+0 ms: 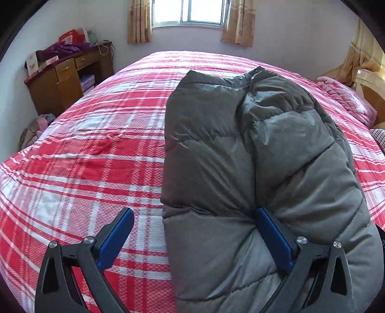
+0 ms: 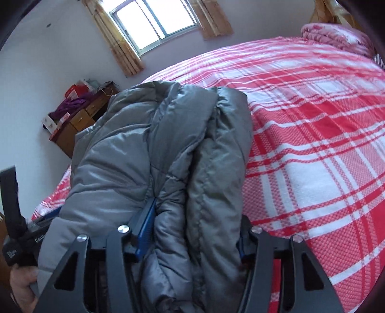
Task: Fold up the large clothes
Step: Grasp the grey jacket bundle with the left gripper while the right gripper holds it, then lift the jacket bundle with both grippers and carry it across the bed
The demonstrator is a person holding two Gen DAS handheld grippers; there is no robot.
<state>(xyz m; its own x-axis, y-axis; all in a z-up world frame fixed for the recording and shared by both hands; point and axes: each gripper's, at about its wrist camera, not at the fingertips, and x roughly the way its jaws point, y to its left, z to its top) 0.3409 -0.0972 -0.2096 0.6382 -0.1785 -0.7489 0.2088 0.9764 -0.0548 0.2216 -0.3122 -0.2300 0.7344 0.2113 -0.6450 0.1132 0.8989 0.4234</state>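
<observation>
A grey quilted puffer jacket [image 1: 252, 149] lies folded lengthwise on the red and white plaid bedspread [image 1: 84, 168]. My left gripper [image 1: 193, 211] is open wide. Its left finger hangs over bare bedspread, and its right blue pad [image 1: 274, 238] is sunk into a crease of the jacket, whose left edge lies between the jaws. In the right wrist view a thick fold of the jacket [image 2: 192, 168] fills my right gripper [image 2: 196, 211], which is shut on it. The left pad [image 2: 145, 233] shows and the right one is mostly buried. A hand [image 2: 21, 291] holds the left gripper's body at the lower left.
A wooden desk [image 1: 67, 72] piled with purple clothes and boxes stands at the far left by the wall. A pink blanket [image 1: 346, 98] lies bunched at the bed's far right by the headboard. Clothes [image 1: 36, 130] sit on the floor left of the bed. A curtained window [image 1: 190, 12] faces me.
</observation>
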